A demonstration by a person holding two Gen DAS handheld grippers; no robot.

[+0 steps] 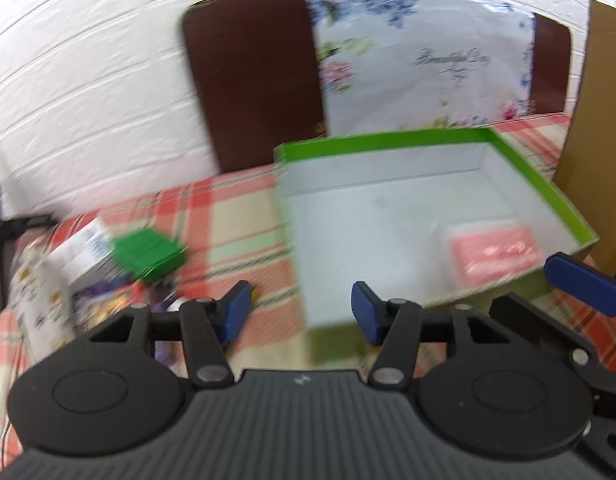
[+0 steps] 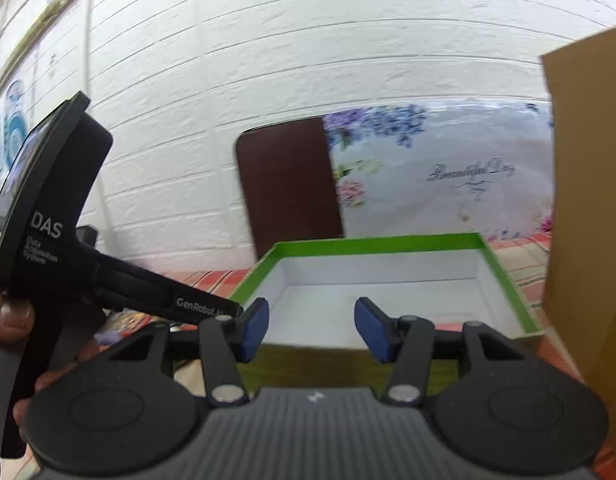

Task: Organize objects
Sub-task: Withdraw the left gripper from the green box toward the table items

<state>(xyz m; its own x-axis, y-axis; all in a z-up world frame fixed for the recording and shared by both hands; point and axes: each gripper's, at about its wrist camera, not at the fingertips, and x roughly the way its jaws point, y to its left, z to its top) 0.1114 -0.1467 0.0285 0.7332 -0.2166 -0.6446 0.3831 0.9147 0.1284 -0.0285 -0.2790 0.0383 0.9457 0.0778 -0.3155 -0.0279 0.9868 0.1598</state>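
A green-rimmed open box (image 1: 540,178) with a white inside stands on the checked tablecloth. A pink packet (image 1: 494,254) lies in its near right corner. My left gripper (image 1: 299,314) is open and empty, just short of the box's near left corner. Left of it lie a green block (image 1: 149,250), a white carton (image 1: 81,252) and a patterned packet (image 1: 43,308). My right gripper (image 2: 312,328) is open and empty above the box's near wall (image 2: 504,276). One of its blue fingertips (image 1: 584,284) shows in the left wrist view.
A brown cardboard box (image 2: 588,200) stands close on the right. A dark chair back (image 1: 251,80) and a floral cloth (image 1: 420,60) stand behind the table by the white wall. The left handle (image 2: 47,240) sits at my right gripper's left.
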